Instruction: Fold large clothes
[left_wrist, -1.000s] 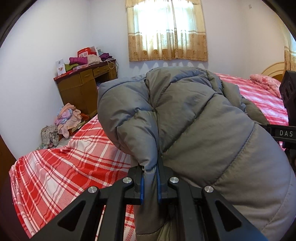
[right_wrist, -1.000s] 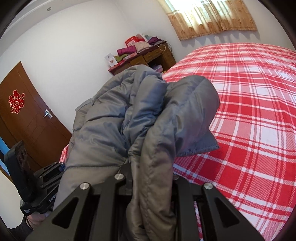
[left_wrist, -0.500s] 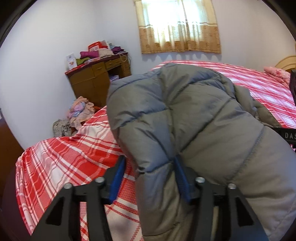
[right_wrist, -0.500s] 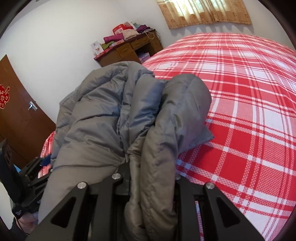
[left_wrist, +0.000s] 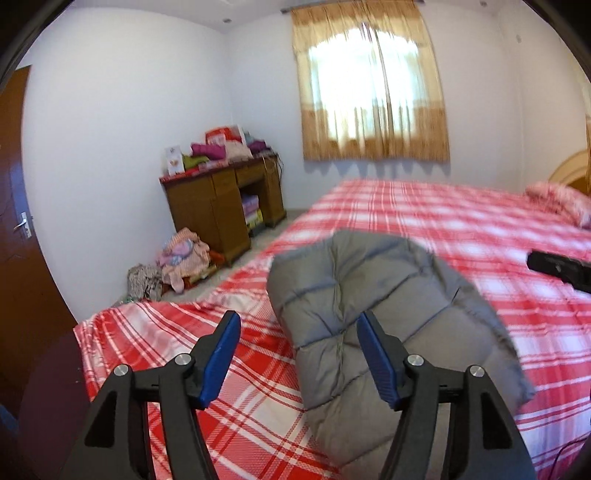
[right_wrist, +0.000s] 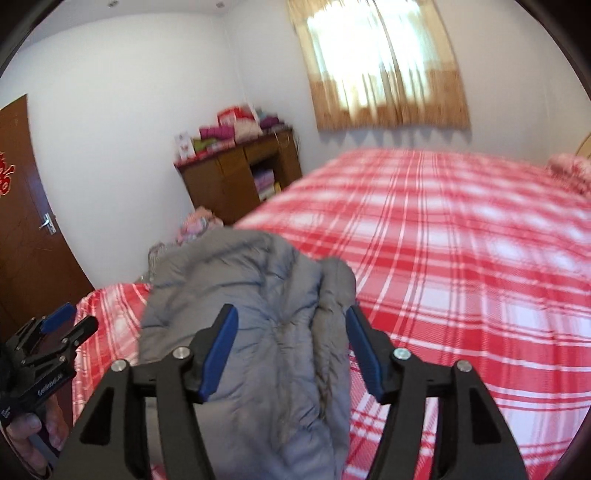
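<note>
1. Left hand-held gripper (left_wrist: 297, 356): black frame, blue pads (left_wrist: 218, 360), spread wide apart, holding nothing.
2. Right hand-held gripper (right_wrist: 290, 349): same build, blue pads (right_wrist: 218, 352) likewise parted, gripping nothing.
3. Grey quilted puffer jacket (left_wrist: 373, 317): bundled in a soft heap on the red-and-white plaid bed sheet (left_wrist: 480, 236), near the bed's near corner.
4. In the left wrist view: jacket showing between and beyond the open pads, right pad overlapping its near edge; contact not clear from this angle.
5. In the right wrist view: jacket (right_wrist: 251, 302) lying in the gap between both pads, a rolled fold (right_wrist: 332, 306) just beside the right pad; touching or not, hard to tell.
6. Left hand-held gripper also seen at the lower left edge of the right wrist view (right_wrist: 55, 332), held by a hand (right_wrist: 33, 439), beside the jacket's left side and apart from it.
7. Black tip of the right hand-held gripper at the right edge of the left wrist view (left_wrist: 557, 266), over the sheet.
8. Beyond the bed: brown wooden desk (left_wrist: 225, 206) against the white wall, folded clothes (left_wrist: 218, 149) stacked on its tabletop, a pile of pink clothing (left_wrist: 184, 254) on the floor beside it.
9. Beige curtained window (left_wrist: 373, 92) on the far wall; brown door (right_wrist: 26, 221) at the left; pink pillow (left_wrist: 557, 199) at the far right of the bed.
10. Background blurred in both views.
</note>
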